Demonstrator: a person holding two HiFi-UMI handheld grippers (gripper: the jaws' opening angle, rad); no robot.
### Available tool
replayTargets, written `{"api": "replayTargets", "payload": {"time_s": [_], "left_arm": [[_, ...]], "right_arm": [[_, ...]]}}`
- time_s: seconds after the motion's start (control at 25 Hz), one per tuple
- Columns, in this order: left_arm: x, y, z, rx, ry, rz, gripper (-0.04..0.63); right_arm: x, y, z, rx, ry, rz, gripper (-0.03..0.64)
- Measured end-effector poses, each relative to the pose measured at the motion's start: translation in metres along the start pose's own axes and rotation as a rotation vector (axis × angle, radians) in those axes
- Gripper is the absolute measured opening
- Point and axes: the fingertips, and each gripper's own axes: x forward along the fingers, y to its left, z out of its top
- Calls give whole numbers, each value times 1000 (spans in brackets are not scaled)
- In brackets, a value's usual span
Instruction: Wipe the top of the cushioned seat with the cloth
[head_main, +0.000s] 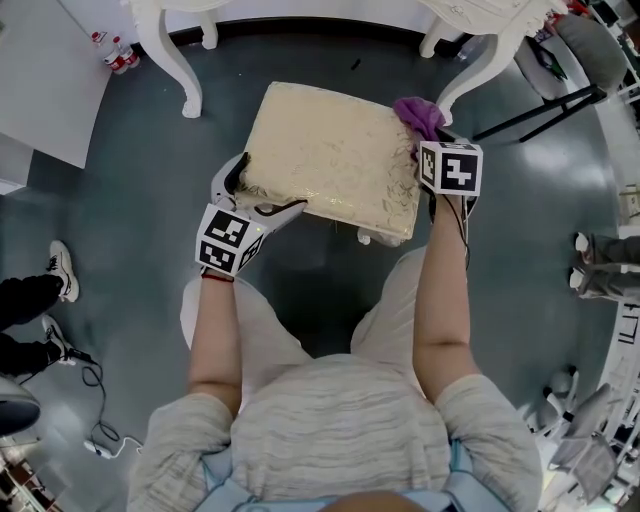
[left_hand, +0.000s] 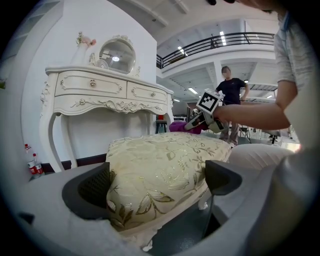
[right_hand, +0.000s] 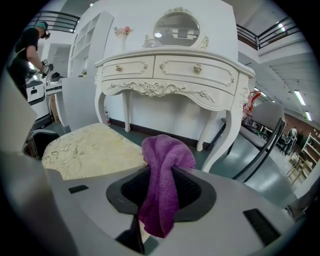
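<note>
Right gripper (right_hand: 161, 192) pinches the purple cloth (right_hand: 165, 155) at the cushioned seat's (head_main: 330, 155) far right corner.
Left gripper (left_hand: 157, 182) clasps the seat's near left corner, both jaws against its gold leaf-patterned fabric.

Cloth (head_main: 417, 112) partly under right claw (head_main: 430, 140), seemingly

cushioned seat (head_main: 330, 160): brocade fabric, slight sheen; cloth (right_hand: 162, 165): fuzzy terry, matt

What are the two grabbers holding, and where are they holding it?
The right gripper pinches the purple cloth around its middle. The left gripper clamps the cushioned seat at its near corner.
</note>
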Motion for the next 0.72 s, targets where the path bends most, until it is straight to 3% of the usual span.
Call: {"api": "replayTargets", "payload": {"time_s": [0.32, 0.72], "left_arm": [[-1, -1, 1, 5, -26, -13, 589], [-2, -1, -1, 42, -46, -31, 588]], "right_arm": [[1, 6, 0, 20, 41, -68, 114], [3, 16, 5, 71, 34, -87, 114]]}}
